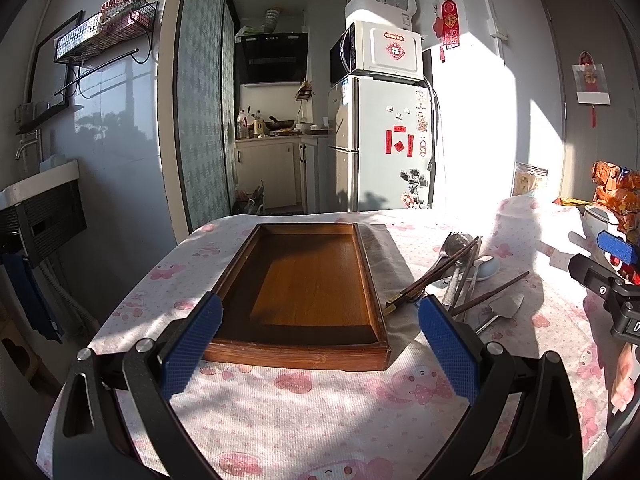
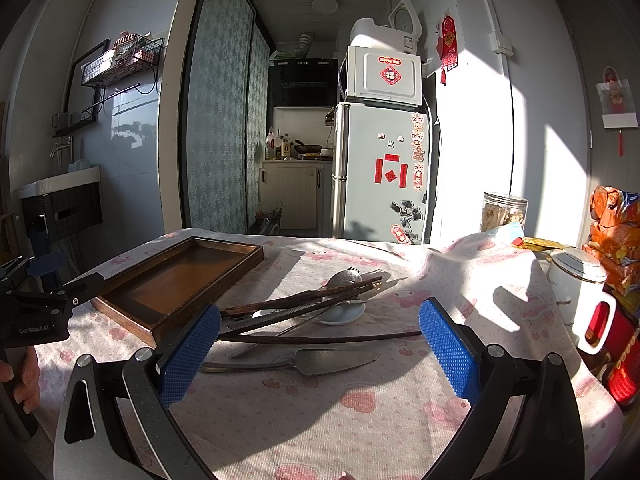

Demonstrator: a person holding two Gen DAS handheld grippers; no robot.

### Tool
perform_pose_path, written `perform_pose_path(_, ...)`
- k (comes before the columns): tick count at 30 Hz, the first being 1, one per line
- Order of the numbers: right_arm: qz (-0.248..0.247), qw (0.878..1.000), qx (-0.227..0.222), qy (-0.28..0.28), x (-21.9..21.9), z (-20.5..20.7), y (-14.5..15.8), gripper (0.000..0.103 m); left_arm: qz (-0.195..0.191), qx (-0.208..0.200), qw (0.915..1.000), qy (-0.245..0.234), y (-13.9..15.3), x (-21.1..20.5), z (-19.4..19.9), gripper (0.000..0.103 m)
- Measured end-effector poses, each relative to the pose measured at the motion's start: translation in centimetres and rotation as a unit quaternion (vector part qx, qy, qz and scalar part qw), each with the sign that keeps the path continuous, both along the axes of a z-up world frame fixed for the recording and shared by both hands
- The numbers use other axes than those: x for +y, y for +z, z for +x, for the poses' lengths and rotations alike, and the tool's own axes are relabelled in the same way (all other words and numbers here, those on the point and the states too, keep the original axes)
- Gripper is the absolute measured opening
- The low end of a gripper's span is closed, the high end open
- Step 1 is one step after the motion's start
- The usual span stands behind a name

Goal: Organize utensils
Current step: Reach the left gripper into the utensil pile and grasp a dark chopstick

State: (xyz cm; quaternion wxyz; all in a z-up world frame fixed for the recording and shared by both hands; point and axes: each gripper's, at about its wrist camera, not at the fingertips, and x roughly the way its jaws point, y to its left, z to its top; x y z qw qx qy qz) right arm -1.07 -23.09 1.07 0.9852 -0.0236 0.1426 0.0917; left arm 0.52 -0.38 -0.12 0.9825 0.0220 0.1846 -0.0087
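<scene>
**Both claws wide, tray bare, utensils still heaped**

Between my right claw (image 2: pixel 320 344) fingers, spread wide and holding nothing, lies the heap I have to sort: a serrated server (image 2: pixel 304 364) nearest, dark chopsticks (image 2: pixel 316 338) crossing it, then a metal spoon (image 2: pixel 344 278) and a small white spoon (image 2: pixel 340 314) behind. I hover low over the pile, I judge, because the first pick comes from here. My left claw (image 1: pixel 320 340), equally spread and empty, faces the wooden tray (image 1: pixel 304 280), which sits just left of the heap on the worktop (image 2: pixel 360 420) (nothing in it yet). A lidded mug (image 2: pixel 576 292) stands well off to the right.
</scene>
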Motion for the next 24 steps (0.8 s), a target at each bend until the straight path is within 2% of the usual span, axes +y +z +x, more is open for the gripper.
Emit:
perform_pose_path(5,-0.003,1.000,0.013,0.009,0.4,0.5,-0.1,0.100,0.015,-0.005,0.9998,-0.012,0.0,-0.7,-0.2,0.100)
perform_pose_path(9,0.000,1.000,0.022,0.011,0.1,0.8,-0.1,0.100,0.011,-0.001,0.9983,-0.058,-0.1,-1.0,-0.1,0.100)
perform_pose_path(12,0.003,0.999,0.029,0.022,0.1,1.0,-0.2,0.100,0.007,0.017,0.9947,-0.101,-0.4,-1.4,0.5,0.100)
perform_pose_path(14,0.010,0.999,0.040,0.031,-0.2,1.2,-0.1,0.100,0.008,0.036,0.9892,-0.142,-0.6,-1.8,1.1,0.100)
perform_pose_path(16,0.016,0.997,0.060,0.036,-0.9,1.6,0.4,0.100,0.027,0.056,0.9833,-0.171,-0.8,-2.6,1.7,0.100)
perform_pose_path(19,0.038,0.995,0.088,0.039,-2.6,2.4,1.4,0.100,0.061,0.082,0.9705,-0.218,-0.9,-4.1,2.6,0.100)
perform_pose_path(22,0.054,0.992,0.106,0.036,-4.1,3.6,1.5,0.100,0.079,0.112,0.9561,-0.259,-1.2,-5.7,4.2,0.099)
perform_pose_path(24,0.060,0.989,0.132,0.037,-4.5,4.7,0.9,0.093,0.090,0.134,0.9494,-0.269,-1.8,-6.8,5.5,0.074)
